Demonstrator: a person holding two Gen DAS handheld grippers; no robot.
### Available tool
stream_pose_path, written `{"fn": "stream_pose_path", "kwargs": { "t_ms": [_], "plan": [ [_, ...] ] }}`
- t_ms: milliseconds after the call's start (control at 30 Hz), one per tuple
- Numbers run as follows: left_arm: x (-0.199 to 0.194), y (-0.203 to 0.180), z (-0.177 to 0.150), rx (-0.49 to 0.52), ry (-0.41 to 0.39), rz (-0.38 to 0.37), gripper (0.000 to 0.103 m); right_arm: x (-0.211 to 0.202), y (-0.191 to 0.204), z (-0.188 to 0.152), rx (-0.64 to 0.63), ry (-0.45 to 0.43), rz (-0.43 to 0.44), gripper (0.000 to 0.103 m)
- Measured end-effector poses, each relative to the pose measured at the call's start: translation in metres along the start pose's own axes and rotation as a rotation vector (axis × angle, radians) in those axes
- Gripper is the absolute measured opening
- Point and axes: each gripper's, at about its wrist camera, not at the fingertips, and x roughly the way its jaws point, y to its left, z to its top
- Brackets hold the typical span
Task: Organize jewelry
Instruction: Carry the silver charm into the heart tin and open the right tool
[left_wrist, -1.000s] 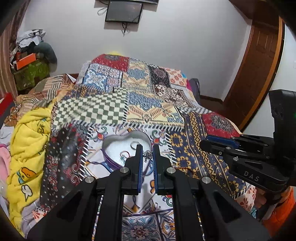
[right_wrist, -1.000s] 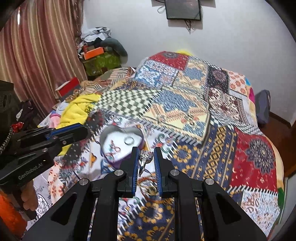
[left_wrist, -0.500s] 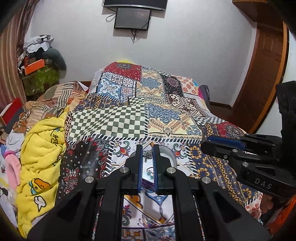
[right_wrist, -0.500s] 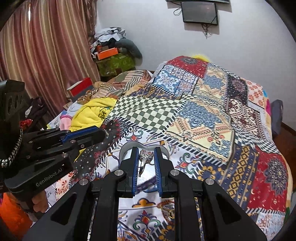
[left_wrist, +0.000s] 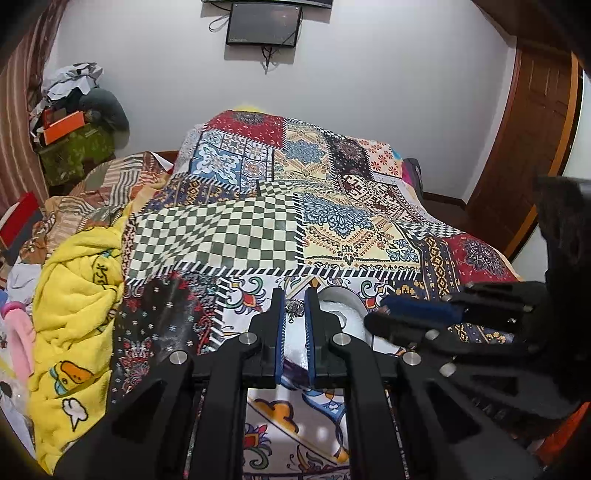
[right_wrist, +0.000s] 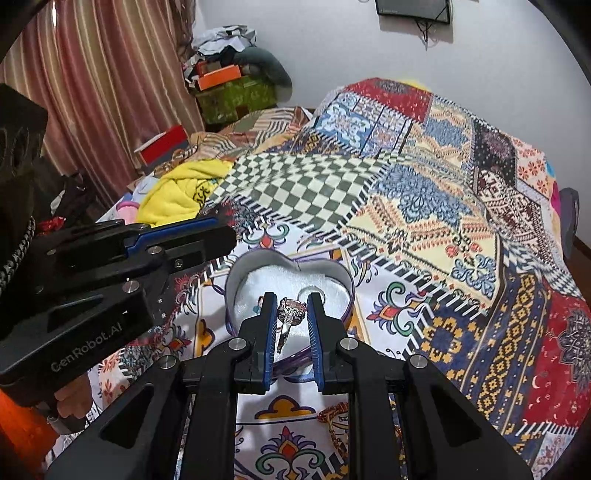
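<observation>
A ring (right_wrist: 290, 314) is being clenched between the right gripper (right_wrist: 291, 314) pads, over the heart-shaped box (right_wrist: 236, 275) on the bedspread (right_wrist: 424, 221), presumably for seating in its white padding. A small silver piece (left_wrist: 294, 307) is being pinched by the left gripper (left_wrist: 294, 310), likely bound there too.

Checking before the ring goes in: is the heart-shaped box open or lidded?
Open. The heart-shaped box shows its white padded inside with no lid over it, and the ring in the right gripper is above it.
</observation>
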Motion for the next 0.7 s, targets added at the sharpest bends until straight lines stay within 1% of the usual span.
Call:
{"fn": "stream_pose_path", "kwargs": {
  "t_ms": [200,300,467,600,700],
  "plan": [
    [0.016,-0.005,-0.002,0.009,0.024,-0.013,0.008,0.013,-0.003,-0.005,0.01,0.033,0.016,0.015],
    [0.026,-0.002,-0.003,-0.003,0.048,-0.019,0.008,0.017,-0.003,-0.006,0.007,0.042,0.022,0.015],
    [0.039,0.005,-0.006,-0.034,0.092,-0.053,0.008,0.021,-0.004,-0.006,0.002,0.046,0.027,0.015],
    [0.043,0.004,-0.008,-0.03,0.103,-0.057,0.008,0.024,-0.005,-0.006,0.007,0.054,0.034,0.015],
    [0.043,0.003,-0.007,-0.019,0.1,-0.041,0.008,0.026,-0.004,-0.007,0.004,0.056,0.032,0.015]
  ]
}}
